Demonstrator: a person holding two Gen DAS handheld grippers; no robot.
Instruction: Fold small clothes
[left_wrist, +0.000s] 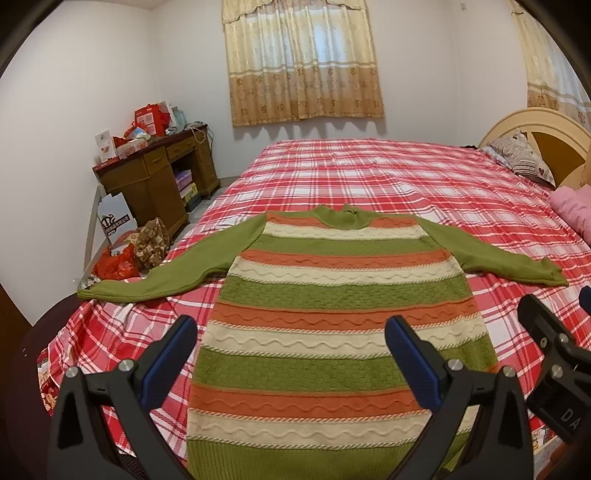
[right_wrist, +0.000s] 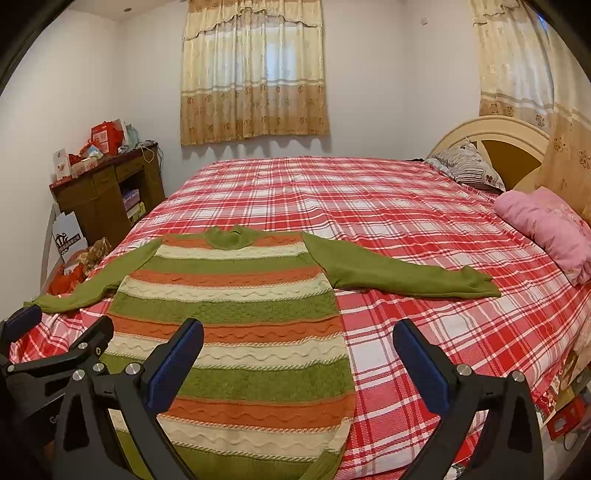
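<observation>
Left gripper (left_wrist: 291, 336) spread wide, empty, above hem | striped sweater (left_wrist: 332, 314) flat on plaid bed (left_wrist: 369, 173), sleeves out: soft, floppy knit, best pinched at cuffs or hem corners | right gripper (right_wrist: 299, 339) gaping, nothing held

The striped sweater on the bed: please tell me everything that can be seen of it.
The sweater is a thick-looking knit with green, orange and cream bands, wavy cable lines, plain green sleeves and a high green collar. It lies flat and unfolded on the red plaid bedsheet, collar toward the window, both sleeves spread outward. Its ribbed green hem is nearest the cameras. The left gripper and right gripper are open, and neither visibly grips it.
</observation>
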